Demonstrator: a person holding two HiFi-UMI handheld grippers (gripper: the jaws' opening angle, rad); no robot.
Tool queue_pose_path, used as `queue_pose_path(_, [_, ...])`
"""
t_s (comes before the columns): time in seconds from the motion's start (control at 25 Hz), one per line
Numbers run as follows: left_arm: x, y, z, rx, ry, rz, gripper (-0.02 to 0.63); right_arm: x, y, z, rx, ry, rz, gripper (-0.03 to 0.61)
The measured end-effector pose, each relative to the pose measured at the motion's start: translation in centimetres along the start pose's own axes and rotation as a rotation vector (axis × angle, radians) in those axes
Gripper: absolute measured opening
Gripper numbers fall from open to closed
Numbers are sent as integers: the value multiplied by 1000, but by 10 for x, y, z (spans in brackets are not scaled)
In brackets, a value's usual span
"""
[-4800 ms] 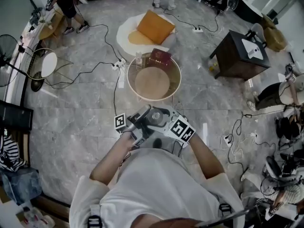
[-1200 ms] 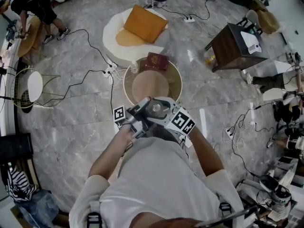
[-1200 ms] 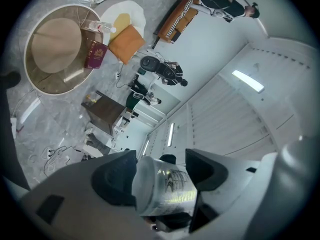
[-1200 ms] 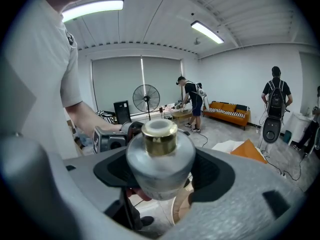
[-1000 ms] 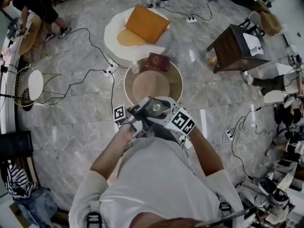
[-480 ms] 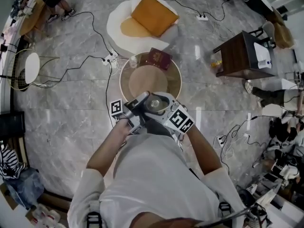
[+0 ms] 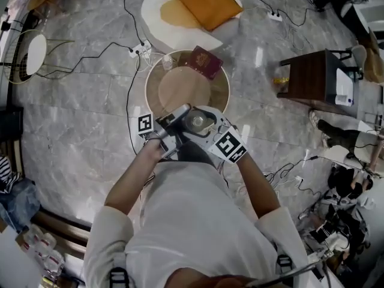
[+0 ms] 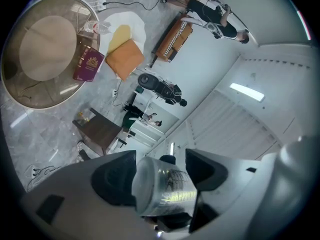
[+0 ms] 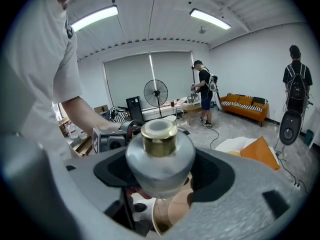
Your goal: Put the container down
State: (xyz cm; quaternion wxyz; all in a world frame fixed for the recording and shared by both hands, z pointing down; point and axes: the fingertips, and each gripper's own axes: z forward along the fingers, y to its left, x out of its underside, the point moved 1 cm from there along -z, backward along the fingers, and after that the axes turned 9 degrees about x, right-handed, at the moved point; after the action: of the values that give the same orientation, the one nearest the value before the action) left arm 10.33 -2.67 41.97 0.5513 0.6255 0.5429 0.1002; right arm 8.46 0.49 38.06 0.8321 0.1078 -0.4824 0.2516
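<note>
Right, close in at the person's chest, both tongs are on the container [image 9: 160,151]. The right tongs [image 9: 161,173] clamp its round glass belly, gold collar showing, while the left tongs [image 8: 161,165] pinch its clear end. It hangs in the air over the near rim of the round surface [image 7: 153,77], not touching it. Farther on, a dark red booklet [image 7: 207,62] lies at the far edge. Beyond that, an orange cushion [image 7: 210,2] sits on a white pad.
</note>
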Motion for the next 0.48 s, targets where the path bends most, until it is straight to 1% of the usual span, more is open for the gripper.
queue_pose_path(0.08, [-9, 10, 8, 5, -12, 4, 299, 8, -14, 2, -14, 1, 0, 336])
queue_pose_path(0.2, [-29, 21, 19, 2, -56, 12, 299, 20, -34, 13, -40, 11, -1, 336])
queue_pose_path(0.48, [-66, 45, 20, -5, -128, 25, 299, 42, -59, 39, -91, 8, 19, 336])
